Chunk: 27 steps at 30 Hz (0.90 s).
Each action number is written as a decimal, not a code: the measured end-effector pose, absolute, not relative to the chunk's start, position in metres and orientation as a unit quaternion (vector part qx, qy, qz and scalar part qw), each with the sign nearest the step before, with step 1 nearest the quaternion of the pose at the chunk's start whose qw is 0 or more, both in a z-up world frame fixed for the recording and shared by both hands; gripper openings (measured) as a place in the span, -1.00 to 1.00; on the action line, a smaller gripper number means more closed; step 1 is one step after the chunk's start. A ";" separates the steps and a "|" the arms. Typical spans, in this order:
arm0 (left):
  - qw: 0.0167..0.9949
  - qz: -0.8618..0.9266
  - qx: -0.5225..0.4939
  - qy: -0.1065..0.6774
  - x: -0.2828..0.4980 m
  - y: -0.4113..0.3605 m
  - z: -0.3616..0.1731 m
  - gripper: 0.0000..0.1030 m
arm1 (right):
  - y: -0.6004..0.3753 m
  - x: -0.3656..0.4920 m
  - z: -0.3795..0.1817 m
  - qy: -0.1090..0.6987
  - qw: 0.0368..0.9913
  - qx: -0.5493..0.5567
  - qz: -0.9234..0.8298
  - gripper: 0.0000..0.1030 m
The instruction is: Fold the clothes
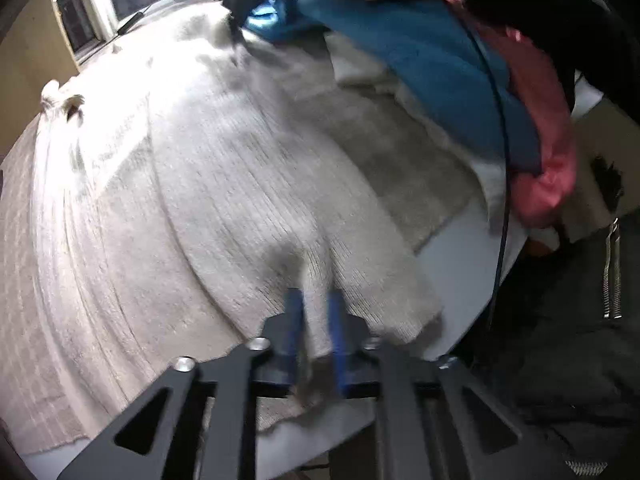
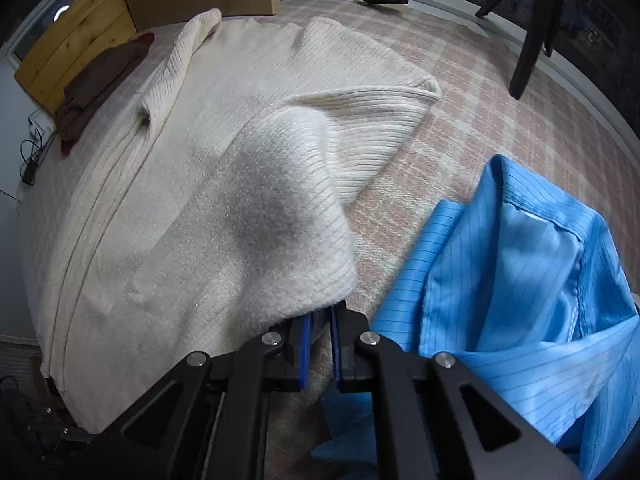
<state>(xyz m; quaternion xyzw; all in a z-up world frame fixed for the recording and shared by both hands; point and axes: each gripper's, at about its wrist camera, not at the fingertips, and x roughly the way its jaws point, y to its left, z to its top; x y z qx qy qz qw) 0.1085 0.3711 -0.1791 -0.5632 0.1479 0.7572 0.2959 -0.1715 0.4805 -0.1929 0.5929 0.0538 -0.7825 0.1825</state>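
A cream ribbed knit sweater [image 1: 208,184] lies spread over the work surface and also shows in the right wrist view [image 2: 208,184]. My left gripper [image 1: 316,320] is shut on a pinch of the sweater's near edge, with knit between the blue pads. My right gripper [image 2: 320,332] is shut on another part of the sweater's edge, and a fold of knit drapes over its fingertips and hides them. The sweater is partly folded, with a ribbed flap [image 2: 380,120] lying on top.
A light blue striped shirt [image 2: 520,280] lies crumpled at the right, beside my right gripper. A blue garment [image 1: 420,60] and a pink one [image 1: 544,140] lie at the far right. Dark red clothes [image 2: 100,84] sit far left. A checked cover [image 2: 500,100] lies underneath. Black stand [image 2: 532,40] behind.
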 end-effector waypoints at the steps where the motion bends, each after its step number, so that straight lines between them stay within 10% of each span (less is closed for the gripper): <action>1: 0.297 0.756 -0.566 0.138 0.107 0.369 -0.177 -0.84 | 0.482 -0.171 -0.193 0.052 0.182 0.593 -0.782 -0.84; 8: 0.348 0.747 -0.565 -0.045 0.096 0.350 -0.136 -0.77 | 0.486 -0.170 -0.195 0.058 0.181 0.590 -0.784 -0.84; 11: 0.334 0.759 -0.560 0.007 0.102 0.361 -0.135 -0.04 | 0.488 -0.170 -0.196 0.057 0.182 0.590 -0.785 -0.84; 23: 0.283 0.754 -0.582 0.113 0.111 0.382 -0.178 -0.07 | 0.500 -0.169 -0.184 0.092 0.188 0.601 -0.771 -0.83; 27: 0.282 0.748 -0.589 0.115 0.111 0.384 -0.184 -0.07 | 0.529 -0.178 -0.139 0.010 0.231 0.567 -0.791 -0.56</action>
